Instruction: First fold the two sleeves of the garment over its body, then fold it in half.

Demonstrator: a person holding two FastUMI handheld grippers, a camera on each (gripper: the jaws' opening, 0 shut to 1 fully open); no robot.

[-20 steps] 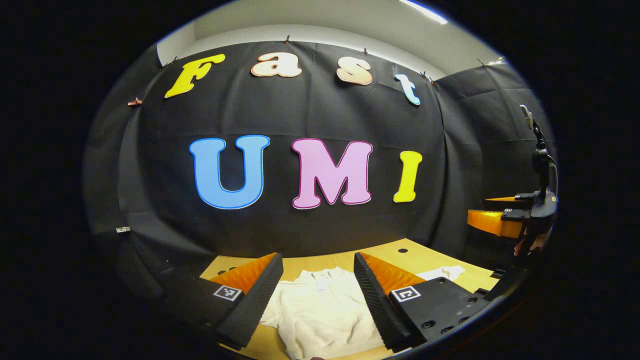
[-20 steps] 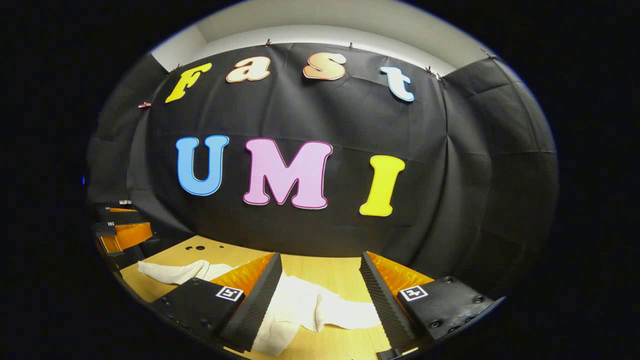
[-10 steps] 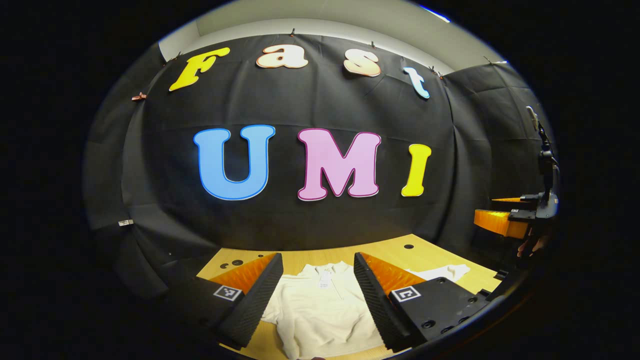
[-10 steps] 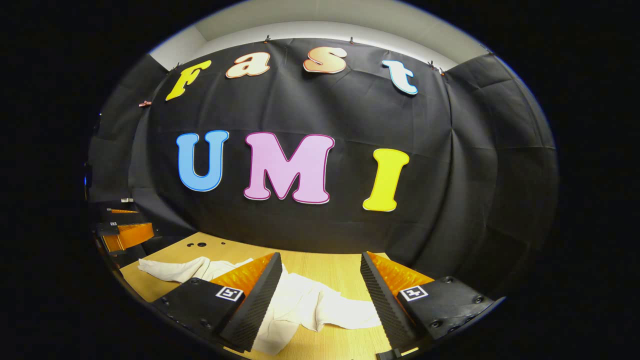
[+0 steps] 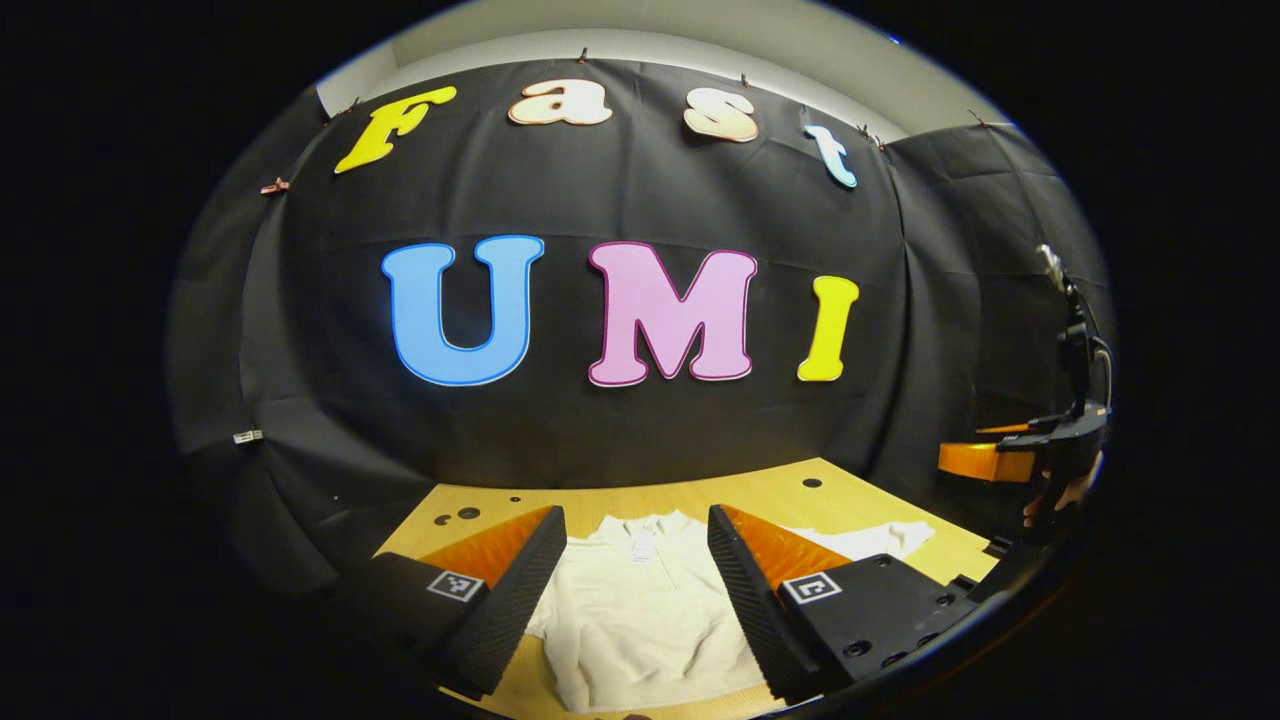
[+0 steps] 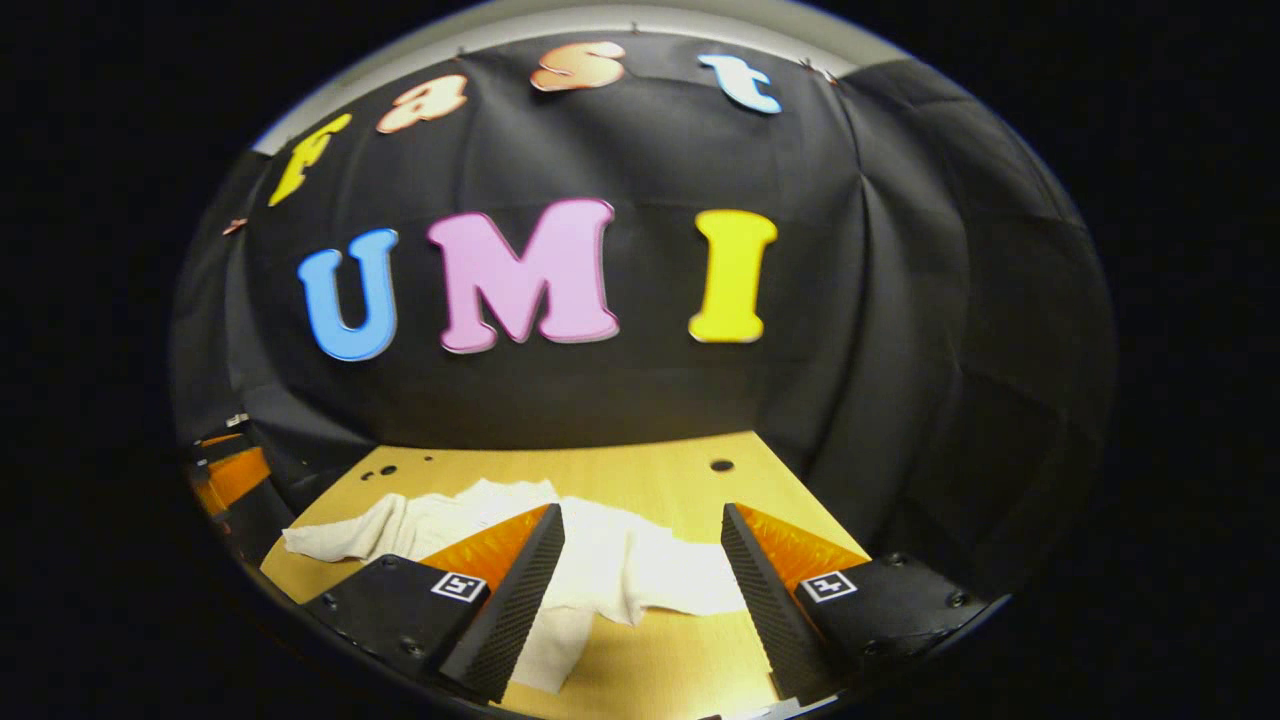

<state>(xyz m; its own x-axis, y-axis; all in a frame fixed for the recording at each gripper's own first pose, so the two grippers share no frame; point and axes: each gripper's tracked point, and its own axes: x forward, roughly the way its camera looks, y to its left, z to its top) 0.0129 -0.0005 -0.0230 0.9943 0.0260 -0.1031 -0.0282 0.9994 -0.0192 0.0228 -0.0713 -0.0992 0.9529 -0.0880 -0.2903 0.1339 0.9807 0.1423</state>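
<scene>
A cream-white garment [image 5: 640, 610] lies flat on the wooden table [image 5: 770, 490], collar toward the wall. In the left gripper view my left gripper [image 5: 637, 560] hangs open above its body, nothing between the fingers. One sleeve [image 5: 880, 540] stretches out to the right. My right gripper [image 5: 985, 460] shows at the far right, held by a hand. In the right gripper view my right gripper [image 6: 640, 560] is open above a rumpled sleeve [image 6: 650, 575]. The other sleeve [image 6: 350, 530] trails off left. My left gripper [image 6: 230, 480] sits at that view's left edge.
Small round holes [image 5: 812, 483] dot the tabletop [image 6: 640, 470] near the back. Black cloth walls close in behind and on both sides. Bare wood lies beyond the garment toward the wall.
Both views have tipped downward, the right one more, so more table shows. The right gripper swung so the sleeve sits higher between its fingers. Both grippers stay open.
</scene>
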